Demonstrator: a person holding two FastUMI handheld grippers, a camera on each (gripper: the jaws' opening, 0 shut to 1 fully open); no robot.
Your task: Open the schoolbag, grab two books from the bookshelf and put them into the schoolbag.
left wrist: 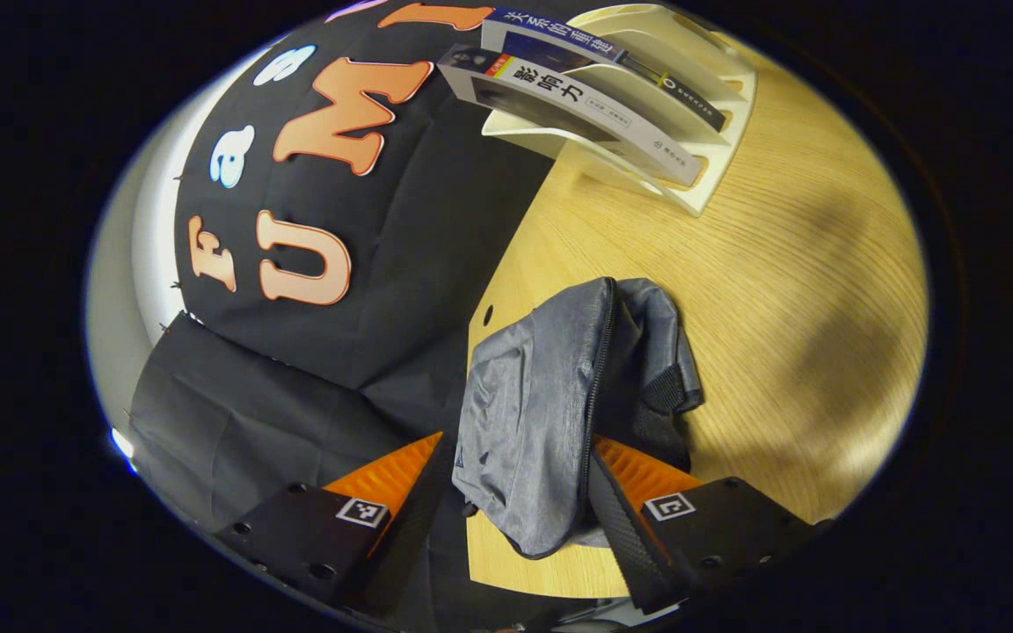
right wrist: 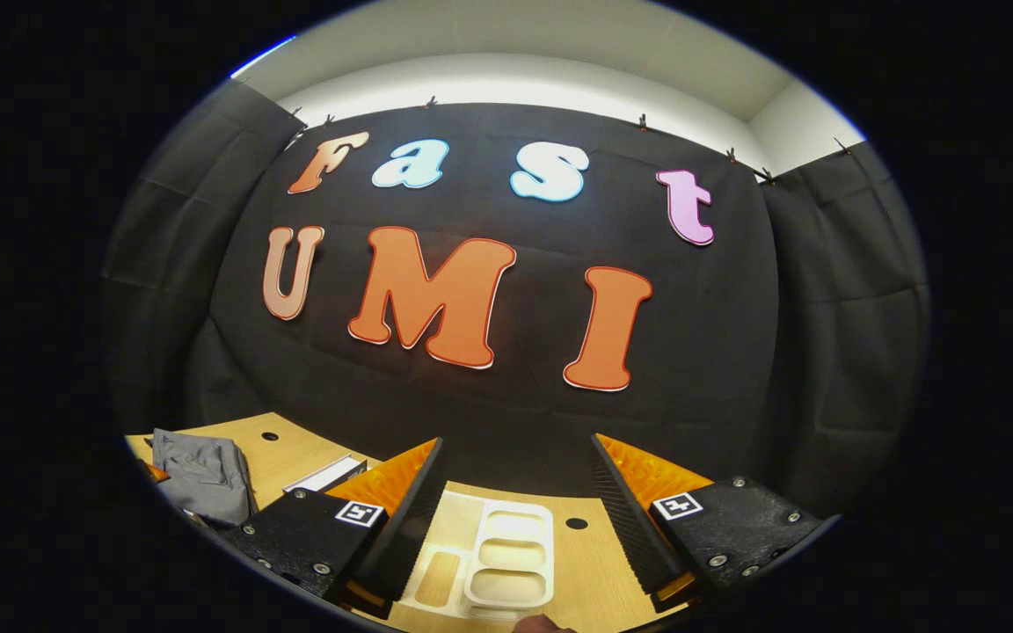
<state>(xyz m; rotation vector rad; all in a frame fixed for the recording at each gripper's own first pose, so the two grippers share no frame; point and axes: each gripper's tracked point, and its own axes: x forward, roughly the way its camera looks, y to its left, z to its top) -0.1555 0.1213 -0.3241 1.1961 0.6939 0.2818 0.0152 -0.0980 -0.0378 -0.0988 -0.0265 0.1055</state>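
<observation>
A grey schoolbag (left wrist: 542, 413) lies crumpled on the wooden table (left wrist: 779, 290), its zipper line running down the middle. My left gripper (left wrist: 520, 470) is open and straddles the bag's near flap, with the right finger at the zipper line. At the far end, a white bookshelf (left wrist: 700, 167) holds two books: a white-spined one (left wrist: 577, 105) and a dark blue one (left wrist: 594, 48) behind it. My right gripper (right wrist: 515, 479) is open above the white bookshelf (right wrist: 498, 554), with nothing between its fingers. From there the schoolbag (right wrist: 203, 475) lies far left, with a book (right wrist: 326, 475) beside it.
The table (right wrist: 594, 571) has small round holes in it, and its edge meets the black cloth wall. Bare wood stretches right of the bag in the left gripper view. A fingertip of a hand (right wrist: 542, 624) shows at the bottom of the right gripper view.
</observation>
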